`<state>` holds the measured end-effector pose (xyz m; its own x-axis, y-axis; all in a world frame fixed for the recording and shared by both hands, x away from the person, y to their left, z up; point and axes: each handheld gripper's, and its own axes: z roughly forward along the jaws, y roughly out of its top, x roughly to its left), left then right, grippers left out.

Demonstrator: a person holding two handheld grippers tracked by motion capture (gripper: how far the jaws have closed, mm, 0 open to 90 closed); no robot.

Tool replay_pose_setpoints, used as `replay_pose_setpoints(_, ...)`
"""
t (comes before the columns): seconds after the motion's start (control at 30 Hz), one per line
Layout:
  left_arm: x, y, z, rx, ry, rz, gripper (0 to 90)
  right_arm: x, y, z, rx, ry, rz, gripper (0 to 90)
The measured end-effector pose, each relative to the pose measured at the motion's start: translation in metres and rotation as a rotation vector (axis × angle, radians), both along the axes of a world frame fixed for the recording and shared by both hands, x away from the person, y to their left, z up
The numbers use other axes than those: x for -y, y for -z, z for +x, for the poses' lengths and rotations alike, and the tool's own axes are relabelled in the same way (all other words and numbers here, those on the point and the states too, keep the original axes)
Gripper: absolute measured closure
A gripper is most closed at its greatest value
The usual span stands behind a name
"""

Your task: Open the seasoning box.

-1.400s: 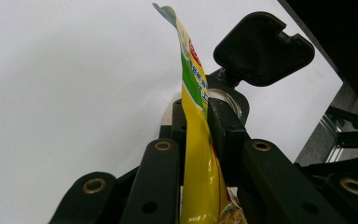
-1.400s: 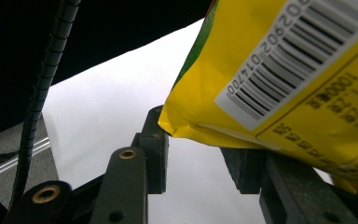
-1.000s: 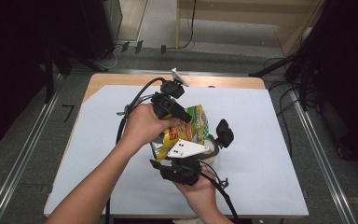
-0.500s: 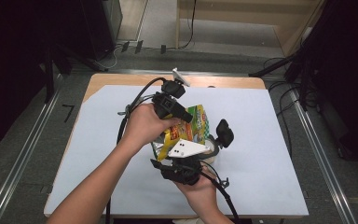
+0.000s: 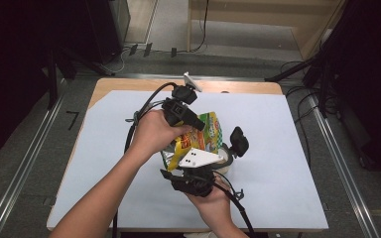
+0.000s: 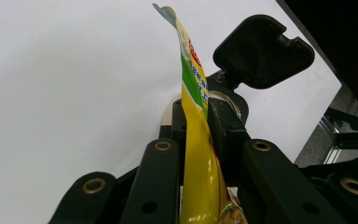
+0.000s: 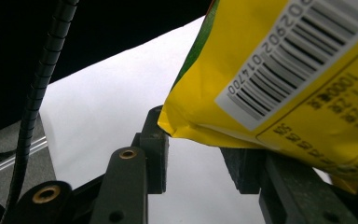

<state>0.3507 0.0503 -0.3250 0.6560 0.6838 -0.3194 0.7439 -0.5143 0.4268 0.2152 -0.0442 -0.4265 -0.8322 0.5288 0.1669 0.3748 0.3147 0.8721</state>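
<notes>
White paper-covered table (image 5: pixel 287 148), with a yellow-green plastic snack packet (image 5: pixel 203 135) held above its middle.

The packet is pinched edge-on by the nearly shut left gripper (image 6: pixel 196 140); its corner lies between the part-open right gripper (image 7: pixel 200 154), contact unclear.

We saw a lab-style recording bay: a white-topped table (image 5: pixel 287 148) between metal floor rails (image 5: pixel 342 168), loose cables (image 5: pixel 203 29), dark equipment around.

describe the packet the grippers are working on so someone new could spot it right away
On the white table, look mid-table where both hands meet. The packet is a flat yellow-and-green pouch, pinched edge-on by the left gripper, with a barcode on its yellow back.
</notes>
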Motion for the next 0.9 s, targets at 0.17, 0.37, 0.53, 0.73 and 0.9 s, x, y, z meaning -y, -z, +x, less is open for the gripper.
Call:
replay_pose_setpoints(0.17,0.0,-0.0003,-0.0002,0.0,-0.001,0.003,81.6,0.0001,-0.0004,-0.0004,-0.001,-0.001,0.0,64.8)
replay_pose_setpoints(0.37,0.0003,0.0001,0.0002,-0.003,0.001,0.0,81.5,0.0004,-0.0004,-0.0005,0.0,-0.002,0.0,64.9)
replay_pose_setpoints(0.53,0.0018,0.0002,0.0006,-0.005,0.004,0.0,81.3,0.0016,-0.0003,-0.0002,0.0,0.0,0.0,65.0)
replay_pose_setpoints(0.73,0.0022,0.0004,0.0012,-0.004,0.004,0.001,81.2,0.0019,-0.0002,0.0002,-0.003,0.0,0.003,65.0)
replay_pose_setpoints(0.9,0.0027,-0.0001,0.0008,-0.002,0.004,0.003,81.1,0.0023,-0.0004,0.0,-0.003,0.001,0.004,65.0)
